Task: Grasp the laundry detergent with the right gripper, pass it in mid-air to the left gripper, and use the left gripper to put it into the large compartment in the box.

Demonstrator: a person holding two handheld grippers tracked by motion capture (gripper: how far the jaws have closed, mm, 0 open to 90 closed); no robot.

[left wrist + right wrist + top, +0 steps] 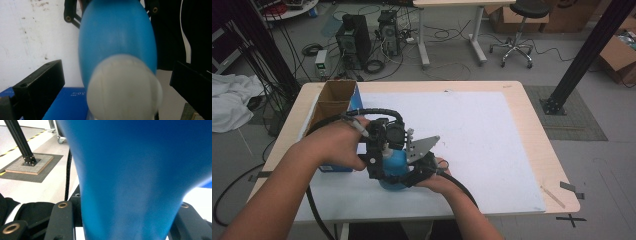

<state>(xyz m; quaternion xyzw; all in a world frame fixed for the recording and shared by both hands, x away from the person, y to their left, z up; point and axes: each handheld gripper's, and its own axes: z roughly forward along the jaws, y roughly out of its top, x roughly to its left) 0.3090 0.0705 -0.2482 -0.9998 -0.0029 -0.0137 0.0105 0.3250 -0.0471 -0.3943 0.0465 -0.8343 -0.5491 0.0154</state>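
Blue bottle [393, 165] with a white cap [123, 87] sits near the front edge of the white mat [492, 140], between both hands. Right gripper [414, 172] clamps the bottle body low down; in the right gripper view its jaws press against the blue plastic [132, 182] on both sides, so it is closed on the bottle. Left gripper [382, 145] comes in from above at the cap end; in the left gripper view its jaws stand wide apart on either side of the cap, nothing held yet.

Step in hand looks like gripping the cap to unscrew it. To do it well: centre the cap between the left jaws, close squarely on the cap's side wall rather than the bottle's shoulder, keep the right grip firm so the body doesn't spin, and twist about the bottle's long axis.

High view gives layout: open cardboard box [334, 102] with a blue side at table left, both forearms, cables. The left gripper view adds the cap and the jaw gap, blurred in the high view. The right gripper view adds jaw contact on the body, plus a black frame post [18, 141] on the floor.
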